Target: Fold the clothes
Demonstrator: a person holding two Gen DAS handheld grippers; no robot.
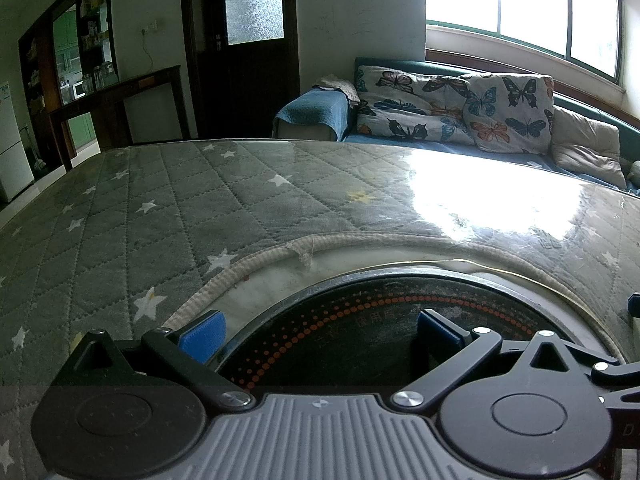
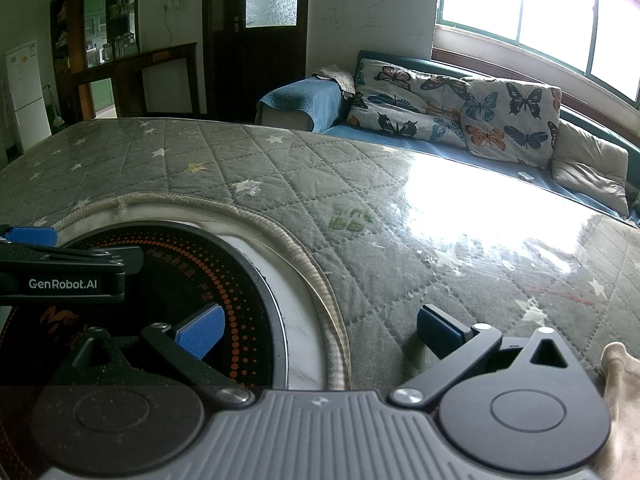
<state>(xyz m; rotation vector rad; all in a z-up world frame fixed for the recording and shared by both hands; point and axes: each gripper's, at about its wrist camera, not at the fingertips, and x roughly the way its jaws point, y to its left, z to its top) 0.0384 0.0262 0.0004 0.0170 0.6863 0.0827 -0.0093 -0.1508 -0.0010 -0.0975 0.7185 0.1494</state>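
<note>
While only a beige, crumpled corner of cloth [image 2: 622, 392] shows at the right gripper's [image 2: 320, 334] near side, both it and the left gripper [image 1: 320, 334] stand apart, empty; they hover over a grey quilted star-print cover [image 1: 160, 208] and a round black cooktop [image 1: 380, 332] with orange dots.

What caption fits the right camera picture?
Open right claw above grey star-quilted table cover, round black cooktop beside.

Quilted tabletop [image 2: 360, 184] lies open; round cooktop [image 1: 380, 332] sits nearest.
</note>
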